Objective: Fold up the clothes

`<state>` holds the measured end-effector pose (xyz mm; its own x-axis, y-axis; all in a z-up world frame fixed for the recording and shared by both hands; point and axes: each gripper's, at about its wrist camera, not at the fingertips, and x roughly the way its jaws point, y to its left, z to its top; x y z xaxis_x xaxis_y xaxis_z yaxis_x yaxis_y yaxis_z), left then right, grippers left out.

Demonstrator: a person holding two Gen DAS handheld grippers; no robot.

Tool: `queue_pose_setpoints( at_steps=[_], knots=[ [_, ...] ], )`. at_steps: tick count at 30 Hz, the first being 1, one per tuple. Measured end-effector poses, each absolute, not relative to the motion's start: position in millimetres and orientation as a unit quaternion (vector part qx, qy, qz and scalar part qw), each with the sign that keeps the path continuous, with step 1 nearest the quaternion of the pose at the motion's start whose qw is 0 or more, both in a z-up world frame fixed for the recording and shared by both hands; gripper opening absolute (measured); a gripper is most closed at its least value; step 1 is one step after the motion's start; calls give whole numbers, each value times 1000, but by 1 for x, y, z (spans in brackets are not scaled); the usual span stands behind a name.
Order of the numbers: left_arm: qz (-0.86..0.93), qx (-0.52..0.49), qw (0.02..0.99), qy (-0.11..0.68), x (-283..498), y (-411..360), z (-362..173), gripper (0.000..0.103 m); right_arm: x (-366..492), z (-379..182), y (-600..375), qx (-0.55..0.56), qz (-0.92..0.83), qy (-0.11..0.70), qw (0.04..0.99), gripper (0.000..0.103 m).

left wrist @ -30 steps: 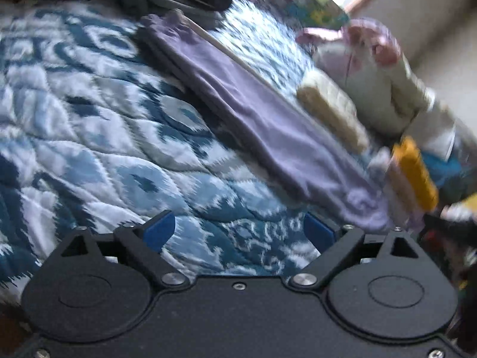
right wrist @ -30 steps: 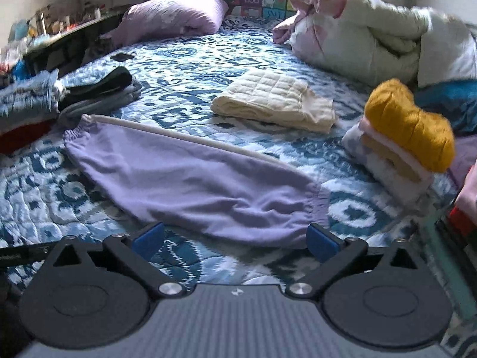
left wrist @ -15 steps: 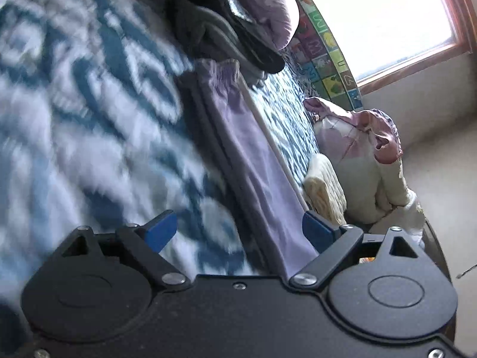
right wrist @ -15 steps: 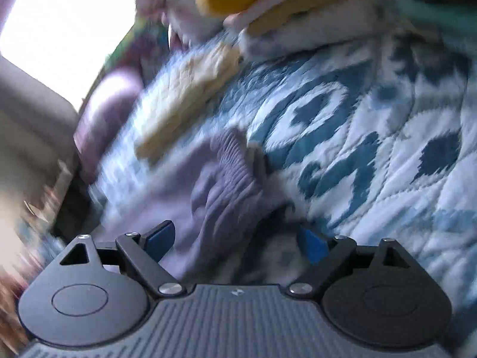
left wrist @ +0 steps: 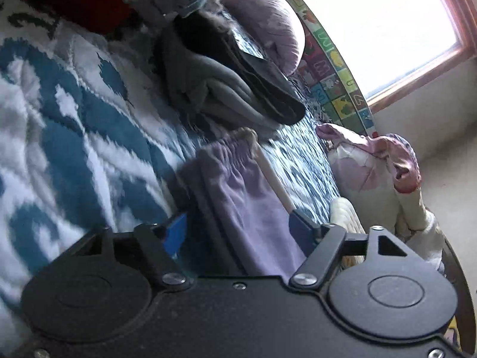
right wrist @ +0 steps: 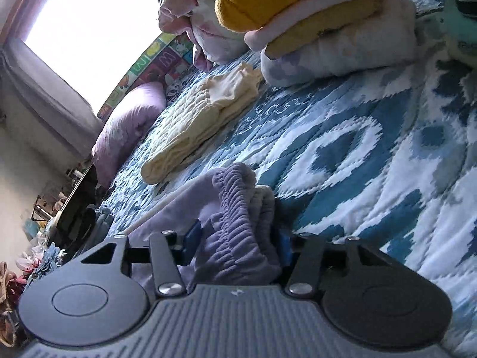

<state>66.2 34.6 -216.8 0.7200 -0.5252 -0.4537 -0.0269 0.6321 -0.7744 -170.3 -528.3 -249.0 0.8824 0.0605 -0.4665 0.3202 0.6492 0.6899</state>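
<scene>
On blue quilt (right wrist: 342, 149), right gripper (right wrist: 237, 243) apparently clamps purple trousers (right wrist: 238, 208); left gripper (left wrist: 238, 228) spread, straddling them.

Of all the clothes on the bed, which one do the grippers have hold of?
The purple pants, spread flat on the quilt. The right gripper pinches one gathered end; the left gripper straddles the other. The folded cream piece and yellow-topped stack lie untouched.

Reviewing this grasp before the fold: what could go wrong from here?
1. The right gripper bites a thick bunch of the purple pants at the gathered end; layers may slip out unevenly.
2. The left gripper straddles the pants with its fingers apart, low over the quilt; closing might pinch quilt too.
3. The grey folded pile lies close by; lifting could drag it.
</scene>
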Motion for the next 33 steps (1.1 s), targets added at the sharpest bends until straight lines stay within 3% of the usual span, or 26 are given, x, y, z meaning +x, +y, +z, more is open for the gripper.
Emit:
queue_pose_setpoints(
  at_steps=[6,10,16,24,33],
  knots=[
    [-149,-392,840,344,84,33,-227,44,-167,-246,-528,397,-70,235,884,55],
    [-140,-380,840,361,86,33,-223,7,-165,-246,-528,394,-69,235,886,56],
    [-168,-306,883,313,60,2,-168,5,-169,-246,-533,412,-61,228,880,56],
    [-219,-160,931,243,12,-94,-105,5,-184,-244,-548,444,-58,211,869,56],
    [-264,-95,931,232,-27,-201,-101,5,-203,-250,-568,482,-41,201,852,59]
  ],
)
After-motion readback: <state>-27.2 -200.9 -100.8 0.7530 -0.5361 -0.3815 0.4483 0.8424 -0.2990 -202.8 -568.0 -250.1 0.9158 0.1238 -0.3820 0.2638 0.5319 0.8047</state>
